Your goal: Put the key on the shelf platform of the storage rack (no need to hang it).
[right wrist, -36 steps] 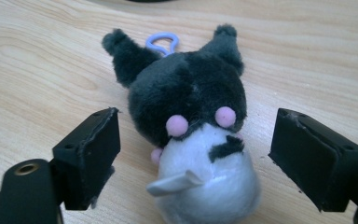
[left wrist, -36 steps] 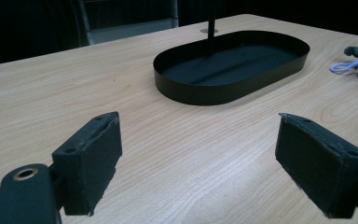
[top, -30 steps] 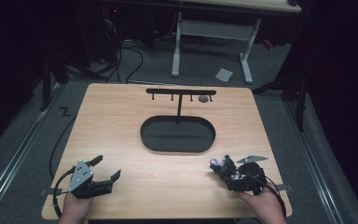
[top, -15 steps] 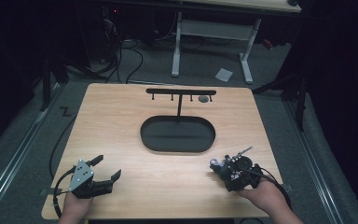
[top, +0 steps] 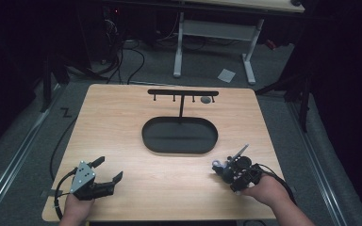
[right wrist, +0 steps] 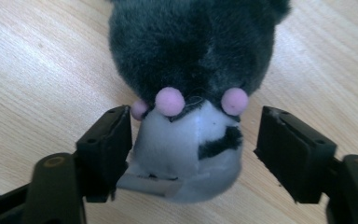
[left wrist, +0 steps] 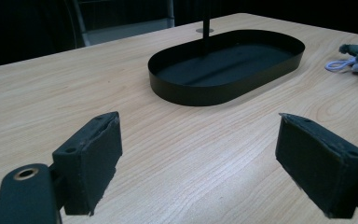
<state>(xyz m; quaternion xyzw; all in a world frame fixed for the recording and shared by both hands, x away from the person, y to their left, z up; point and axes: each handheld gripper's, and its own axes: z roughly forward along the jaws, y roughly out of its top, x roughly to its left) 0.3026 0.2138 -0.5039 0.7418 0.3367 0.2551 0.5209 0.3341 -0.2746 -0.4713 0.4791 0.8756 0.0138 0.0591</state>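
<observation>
Plush toy point(right wrist: 189, 79) lies near right on the desk point(top: 169, 183), between the right gripper point(right wrist: 193, 140)'s open jaws, ungrasped; closing comes next. Left gripper point(left wrist: 198, 158) rests wide open, empty.

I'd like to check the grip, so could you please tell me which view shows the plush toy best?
The right gripper view: the grey plush toy sits close up between the open right claw. The high view shows it small beside that claw; the left gripper view catches it at the right edge.
</observation>
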